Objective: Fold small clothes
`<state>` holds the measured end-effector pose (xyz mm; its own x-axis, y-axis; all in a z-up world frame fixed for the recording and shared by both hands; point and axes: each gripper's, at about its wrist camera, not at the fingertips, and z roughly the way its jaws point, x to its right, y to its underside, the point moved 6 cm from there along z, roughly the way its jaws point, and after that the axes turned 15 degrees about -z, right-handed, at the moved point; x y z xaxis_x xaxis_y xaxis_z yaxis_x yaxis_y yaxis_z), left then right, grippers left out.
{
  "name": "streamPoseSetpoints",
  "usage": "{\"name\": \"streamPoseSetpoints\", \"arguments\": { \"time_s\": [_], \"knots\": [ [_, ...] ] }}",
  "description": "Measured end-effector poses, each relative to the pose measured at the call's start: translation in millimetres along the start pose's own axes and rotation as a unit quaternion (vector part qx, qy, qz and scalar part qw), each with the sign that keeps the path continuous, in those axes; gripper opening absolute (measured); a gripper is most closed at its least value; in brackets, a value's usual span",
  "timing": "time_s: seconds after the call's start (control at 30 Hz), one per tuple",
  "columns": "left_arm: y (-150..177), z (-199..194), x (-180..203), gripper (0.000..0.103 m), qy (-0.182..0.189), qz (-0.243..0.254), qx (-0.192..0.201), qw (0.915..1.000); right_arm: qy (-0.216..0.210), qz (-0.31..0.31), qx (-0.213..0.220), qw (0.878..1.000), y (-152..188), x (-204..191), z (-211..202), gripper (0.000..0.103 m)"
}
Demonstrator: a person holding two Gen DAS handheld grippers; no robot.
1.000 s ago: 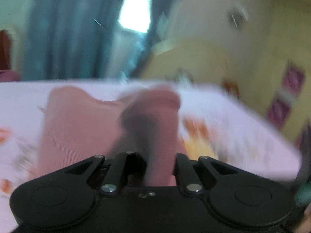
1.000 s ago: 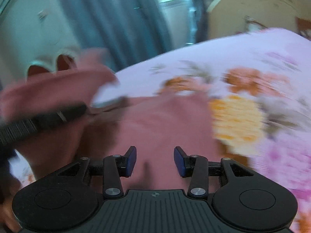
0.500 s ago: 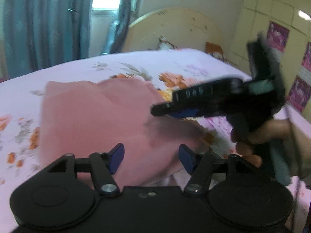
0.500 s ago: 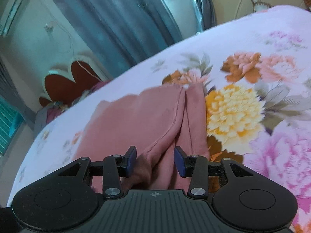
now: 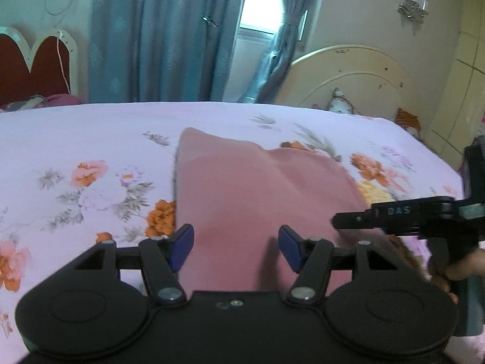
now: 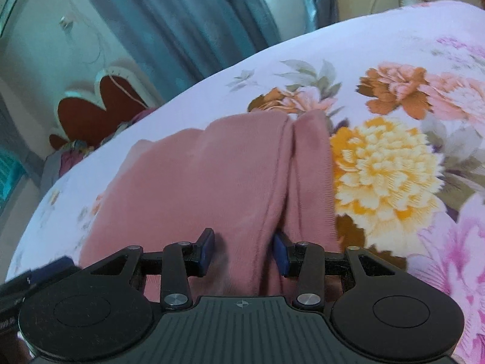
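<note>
A dusty-pink garment [image 5: 257, 188] lies folded flat on the floral bedsheet [image 5: 91, 139]. My left gripper [image 5: 236, 247] is open and empty just above its near edge. In the right wrist view the garment [image 6: 212, 176] shows a folded seam running down its right side. My right gripper [image 6: 244, 250] is open, its jaws either side of that fold at the near edge, not closed on it. The right gripper also shows in the left wrist view [image 5: 336, 221], at the garment's right edge.
The bed fills both views. A cream headboard [image 5: 348, 82] stands at the far right, blue curtains [image 5: 169, 36] and a window behind. A red heart-shaped chair back [image 5: 33, 66] is at the far left.
My left gripper has let go of the pink cloth and opened; the fold now lies flat. The right gripper moved to the garment's right edge and lowered toward the fold.
</note>
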<state>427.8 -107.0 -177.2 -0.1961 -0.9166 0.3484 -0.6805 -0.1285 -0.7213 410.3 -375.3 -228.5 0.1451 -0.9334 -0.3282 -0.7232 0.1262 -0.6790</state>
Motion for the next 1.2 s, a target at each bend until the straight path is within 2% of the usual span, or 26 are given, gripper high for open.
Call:
{"name": "streamPoseSetpoints", "arguments": {
  "time_s": [0.03,0.07,0.1,0.27,0.47,0.53,0.6,0.77,0.9,1.07,1.13,1.17,1.2],
  "knots": [
    [-1.0,0.2,-4.2,0.06,-0.002,-0.003,-0.002,1.0,0.004,-0.007,-0.002,1.0,-0.6,-2.0,1.9,0.042],
    [-0.9,1.1,-6.4,0.06,-0.003,-0.007,-0.003,1.0,0.011,-0.015,-0.005,1.0,-1.4,-3.8,3.5,0.037],
    [-2.6,4.0,-7.4,0.06,-0.001,-0.009,-0.003,1.0,0.019,-0.023,-0.008,1.0,-2.0,-3.9,6.3,0.013],
    [-9.5,15.0,-5.9,0.06,0.003,-0.006,0.008,0.9999,0.032,-0.051,-0.008,0.998,-4.5,-7.2,4.4,0.009],
    [-16.2,21.1,4.3,0.06,0.019,-0.01,0.014,0.9997,0.073,-0.103,0.031,0.992,-28.7,-0.2,-28.2,0.008],
    [-11.0,27.3,5.9,0.06,0.017,-0.012,0.006,0.9998,0.068,-0.098,0.01,0.993,-23.5,8.5,-22.5,0.008],
    [-1.6,36.4,8.2,0.06,0.007,0.008,-0.002,0.9999,0.073,-0.078,-0.013,0.994,-8.0,20.8,-11.1,0.008],
    [1.8,35.2,12.5,0.061,0.0,0.037,-0.002,0.9993,0.078,-0.048,-0.007,0.996,-3.1,28.9,-15.3,0.009],
    [0.6,32.3,7.5,0.062,-0.001,0.035,-0.01,0.9993,0.043,-0.038,-0.001,0.998,-3.0,23.8,-42.4,0.009],
    [4.0,25.4,7.3,0.062,-0.002,0.051,-0.016,0.9986,0.036,-0.022,-0.009,0.999,17.5,13.3,-67.7,0.011],
    [6.7,21.0,5.5,0.063,-0.004,0.051,-0.019,0.9985,0.038,-0.021,-0.011,0.999,24.6,10.5,-75.0,0.026],
    [8.3,18.5,4.1,0.063,-0.004,0.048,-0.021,0.9986,0.039,-0.022,-0.013,0.999,28.7,9.0,-77.8,0.039],
    [10.3,16.0,2.5,0.063,-0.003,0.047,-0.024,0.9986,0.04,-0.022,-0.013,0.999,33.4,7.6,-80.6,0.042]
  ]
}}
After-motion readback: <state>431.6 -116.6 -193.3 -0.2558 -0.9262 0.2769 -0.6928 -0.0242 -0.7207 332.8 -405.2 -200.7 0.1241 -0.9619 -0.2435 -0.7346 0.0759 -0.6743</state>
